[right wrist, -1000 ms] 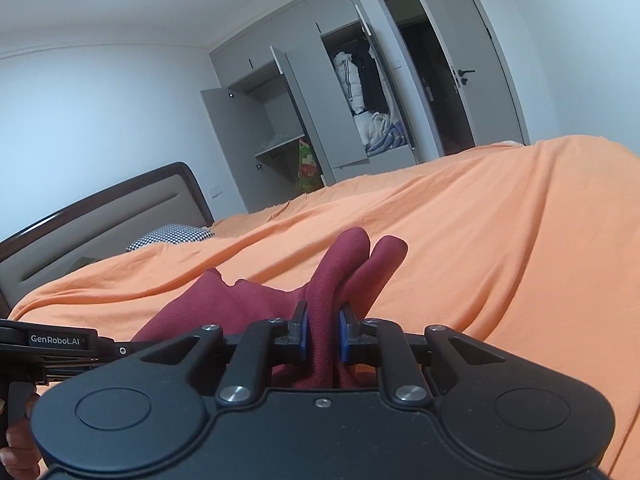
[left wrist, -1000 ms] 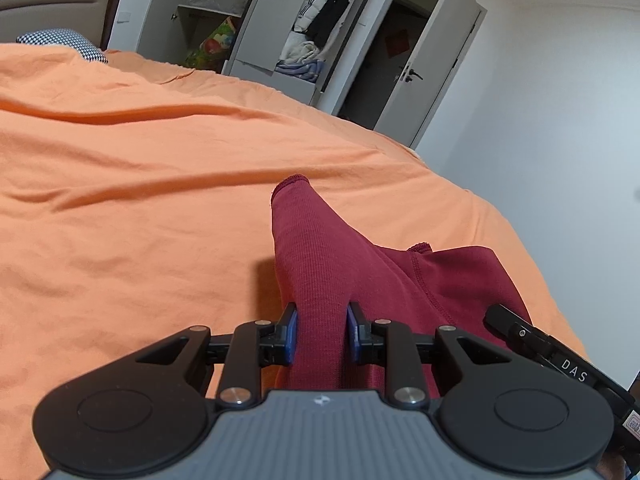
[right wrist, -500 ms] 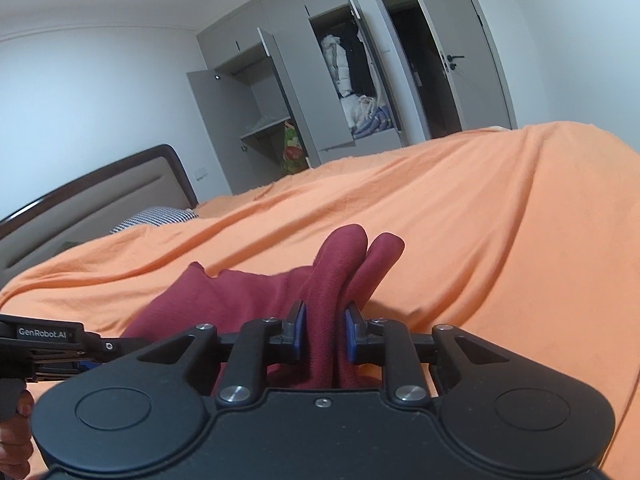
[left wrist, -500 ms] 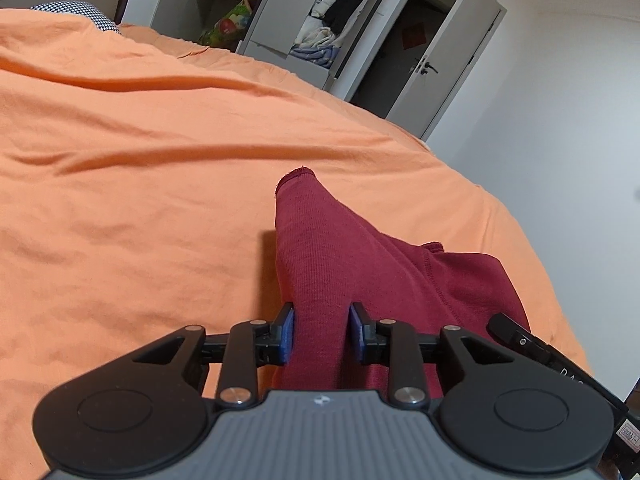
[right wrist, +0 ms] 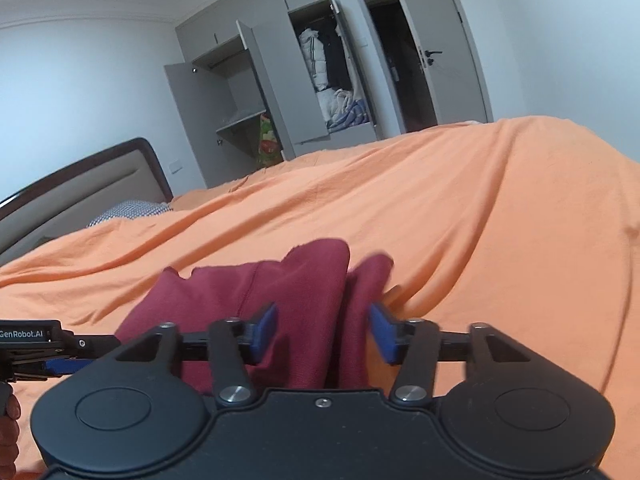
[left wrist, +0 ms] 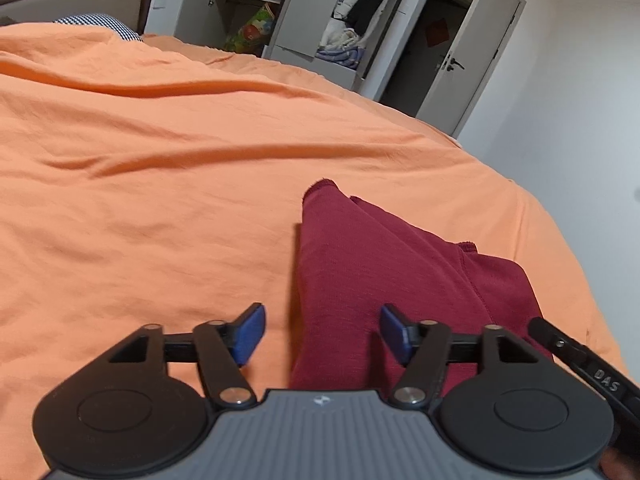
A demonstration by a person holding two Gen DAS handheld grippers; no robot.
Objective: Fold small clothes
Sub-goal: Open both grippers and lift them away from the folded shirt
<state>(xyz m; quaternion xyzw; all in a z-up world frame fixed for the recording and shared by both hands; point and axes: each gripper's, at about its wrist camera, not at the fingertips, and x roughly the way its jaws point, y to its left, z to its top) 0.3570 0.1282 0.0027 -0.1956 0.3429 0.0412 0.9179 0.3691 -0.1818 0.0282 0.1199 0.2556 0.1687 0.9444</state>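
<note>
**On the orange bedspread, both grippers stand open over the dark red garment**

Across the wide, wrinkled orange bedspread [left wrist: 168, 184] a small dark red knitted garment [left wrist: 360, 264] is laid flat, with a narrow folded part reaching away from the cameras and a broader part spread to the right of it in the left wrist view. A stitched seam is seen running down that broader part.

The left gripper [left wrist: 322, 334] is held low over the near end of the garment with its jaws spread wide. Its blue pads [left wrist: 250, 332] are set on either side of the cloth: the left one is seen over bare bedspread, the right one over red fabric, and neither is closed on anything.

The right gripper [right wrist: 322, 334] is likewise opened wide. The garment [right wrist: 296, 304] is seen between and beyond its blue pads [right wrist: 264, 330], in two rounded folds that are slightly blurred at the far edge. Whether the pads touch the cloth cannot be told.

At the lower left of the right wrist view the left gripper is seen from the side, with part of a hand [right wrist: 8, 420] below it.

Beyond the bed a grey wardrobe [right wrist: 304, 80] is seen with its doors open and clothes inside, beside an open room door [right wrist: 452, 40]. A padded headboard [right wrist: 80, 196] and a checked pillow [right wrist: 128, 210] are seen at the left.
</note>
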